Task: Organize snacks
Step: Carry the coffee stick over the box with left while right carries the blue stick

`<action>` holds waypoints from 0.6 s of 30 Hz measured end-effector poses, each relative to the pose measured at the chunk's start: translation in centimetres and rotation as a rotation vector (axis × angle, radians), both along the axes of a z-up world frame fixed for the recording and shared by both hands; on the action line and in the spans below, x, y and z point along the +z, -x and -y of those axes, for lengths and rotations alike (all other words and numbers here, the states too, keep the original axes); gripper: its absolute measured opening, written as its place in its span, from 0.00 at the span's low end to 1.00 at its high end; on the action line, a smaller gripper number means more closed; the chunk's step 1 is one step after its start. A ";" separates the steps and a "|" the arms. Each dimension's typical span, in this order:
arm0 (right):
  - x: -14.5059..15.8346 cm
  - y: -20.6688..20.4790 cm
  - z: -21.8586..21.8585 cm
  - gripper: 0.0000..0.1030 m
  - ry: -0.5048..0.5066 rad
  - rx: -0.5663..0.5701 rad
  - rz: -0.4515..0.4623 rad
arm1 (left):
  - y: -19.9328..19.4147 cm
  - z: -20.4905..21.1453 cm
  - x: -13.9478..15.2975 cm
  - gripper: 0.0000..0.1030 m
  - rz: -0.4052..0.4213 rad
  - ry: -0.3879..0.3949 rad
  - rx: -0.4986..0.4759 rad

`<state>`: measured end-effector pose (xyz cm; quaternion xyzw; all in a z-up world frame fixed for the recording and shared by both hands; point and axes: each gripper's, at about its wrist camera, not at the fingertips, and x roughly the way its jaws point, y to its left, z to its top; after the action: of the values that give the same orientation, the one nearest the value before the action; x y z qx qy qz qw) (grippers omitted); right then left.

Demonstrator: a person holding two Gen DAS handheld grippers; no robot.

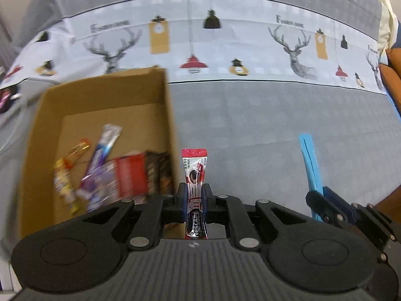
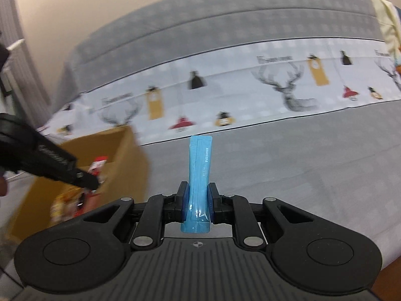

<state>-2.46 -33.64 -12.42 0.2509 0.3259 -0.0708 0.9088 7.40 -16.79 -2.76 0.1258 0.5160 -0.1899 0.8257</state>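
My left gripper (image 1: 195,192) is shut on a red Nescafe stick sachet (image 1: 195,173), held upright just right of the cardboard box (image 1: 160,92). The box holds several snack packets (image 1: 107,175), blurred by motion. My right gripper (image 2: 197,195) is shut on a light blue stick sachet (image 2: 200,165), held above the grey cloth, right of the box (image 2: 125,150). The right gripper (image 1: 323,200) with its blue sachet (image 1: 309,160) also shows at the right of the left wrist view. The left gripper's body (image 2: 45,160) shows at the left of the right wrist view, over the box.
The surface is a grey cloth (image 1: 275,125) with a white band printed with deer and lamps (image 1: 225,50). An orange object (image 1: 391,67) and a cream cloth (image 1: 387,20) sit at the far right edge. A wall (image 2: 75,5) rises behind.
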 end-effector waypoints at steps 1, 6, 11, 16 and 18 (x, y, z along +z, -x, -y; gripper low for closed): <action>0.7 0.5 -1.0 0.17 -0.001 0.021 0.006 | 0.6 -1.2 0.4 0.12 0.008 -0.003 0.012; 4.3 2.4 -6.1 0.17 0.013 0.137 0.039 | 3.0 -7.0 2.0 0.12 0.032 0.001 0.069; 7.1 3.8 -10.2 0.17 0.013 0.194 0.067 | 5.3 -12.5 3.2 0.12 0.058 0.017 0.133; 9.5 5.2 -13.7 0.17 0.069 0.260 0.114 | 7.6 -16.4 3.6 0.12 0.083 0.039 0.177; 10.1 5.6 -14.7 0.17 0.089 0.284 0.123 | 8.4 -17.5 3.8 0.12 0.086 0.052 0.191</action>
<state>-8.01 -18.95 -2.31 0.1656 0.2984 0.0597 0.9381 -1.00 0.72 1.01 0.0625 0.4845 -0.1181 0.8646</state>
